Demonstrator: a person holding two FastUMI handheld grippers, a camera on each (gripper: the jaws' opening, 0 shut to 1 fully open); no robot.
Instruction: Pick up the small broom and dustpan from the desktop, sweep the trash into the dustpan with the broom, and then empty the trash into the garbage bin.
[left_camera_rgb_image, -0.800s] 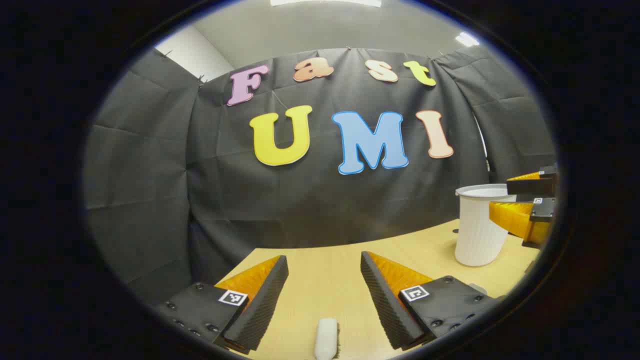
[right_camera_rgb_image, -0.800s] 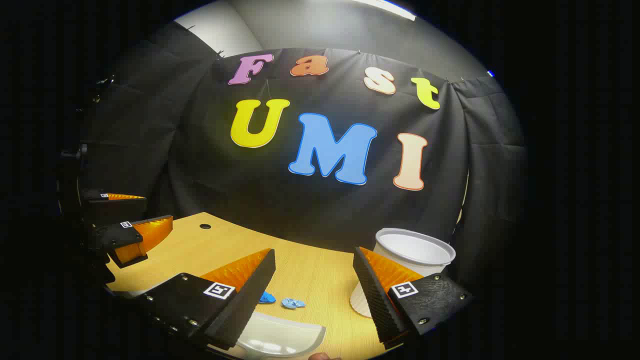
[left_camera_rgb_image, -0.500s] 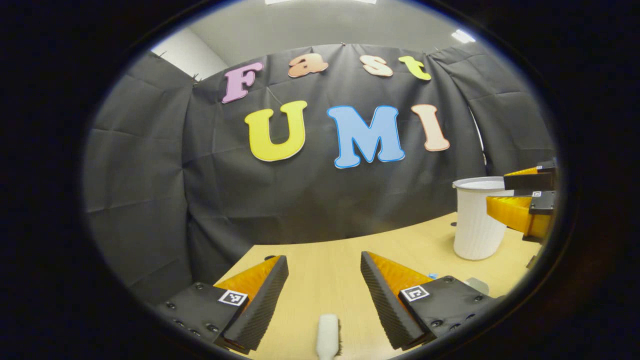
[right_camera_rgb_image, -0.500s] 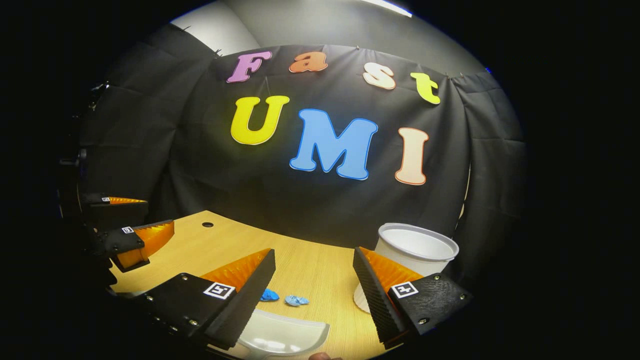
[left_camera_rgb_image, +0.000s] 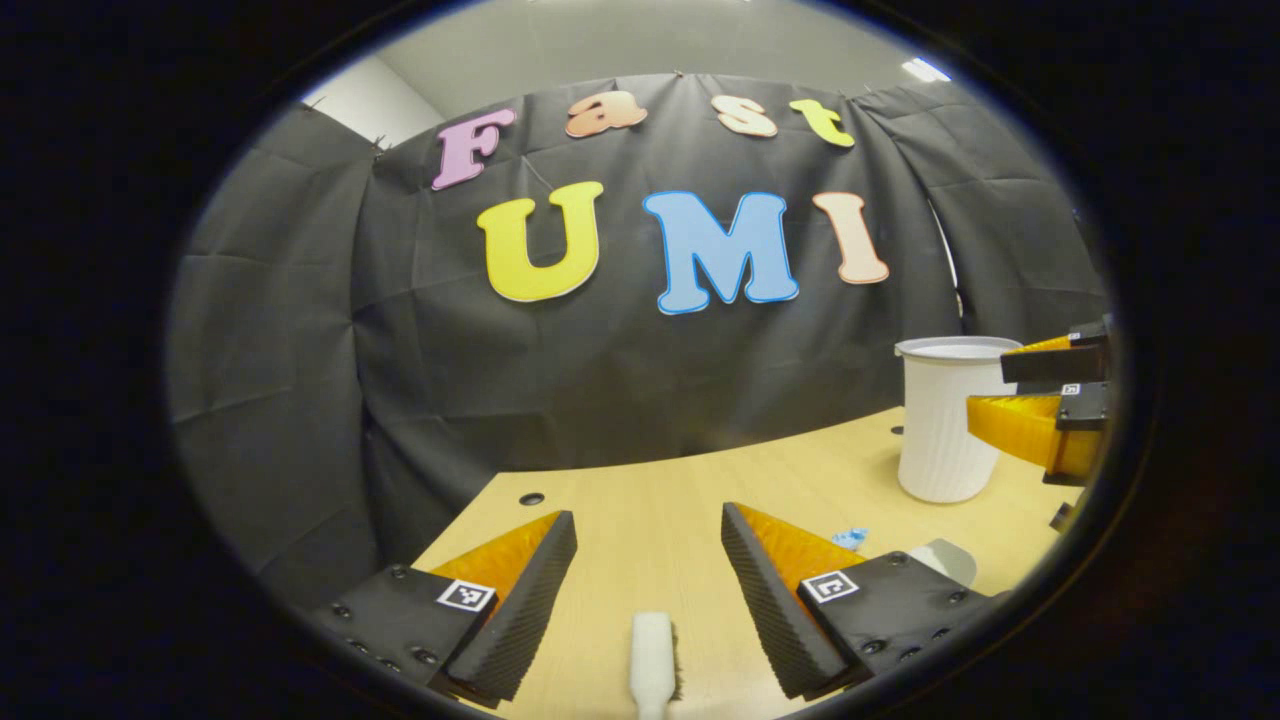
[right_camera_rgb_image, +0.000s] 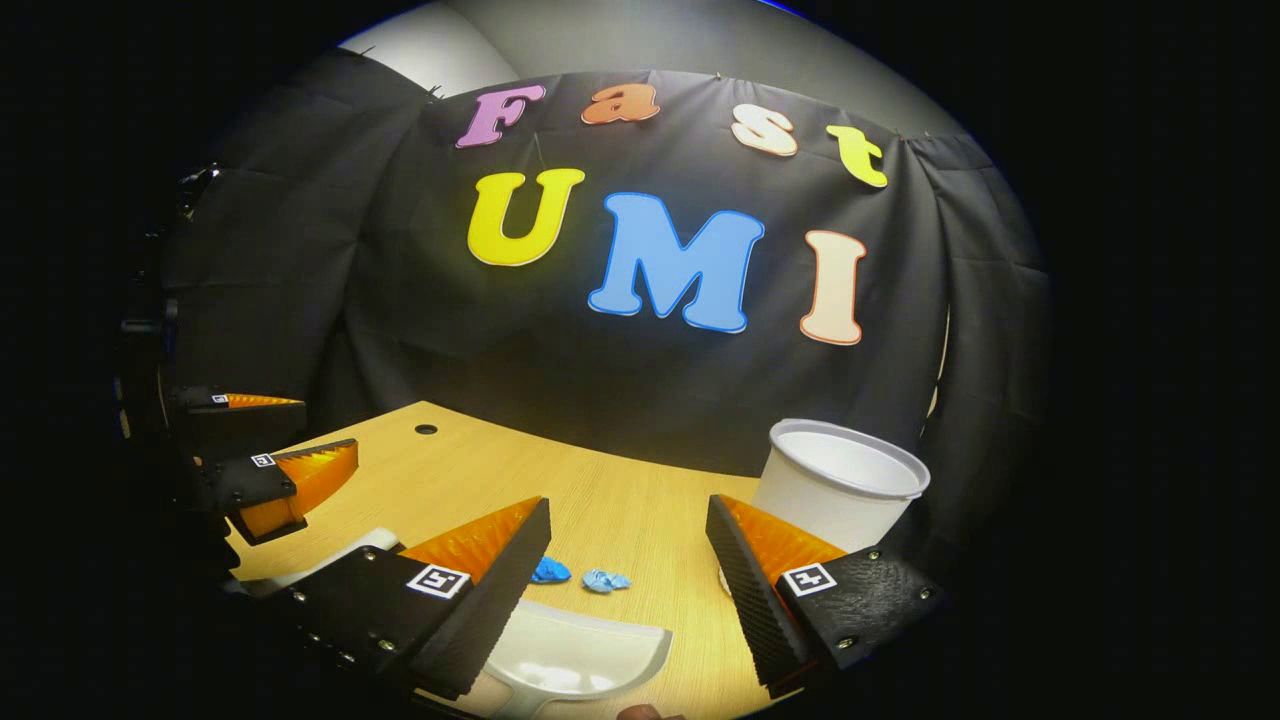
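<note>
White broom (left_camera_rgb_image: 652, 660) and glossy white dustpan (right_camera_rgb_image: 570, 660) flat on desk (right_camera_rgb_image: 640, 520)

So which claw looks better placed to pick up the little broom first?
The left claw. The white broom lies on the desk straight ahead between its open fingers. The right claw, also open, faces the white dustpan and the blue trash scraps instead.
</note>
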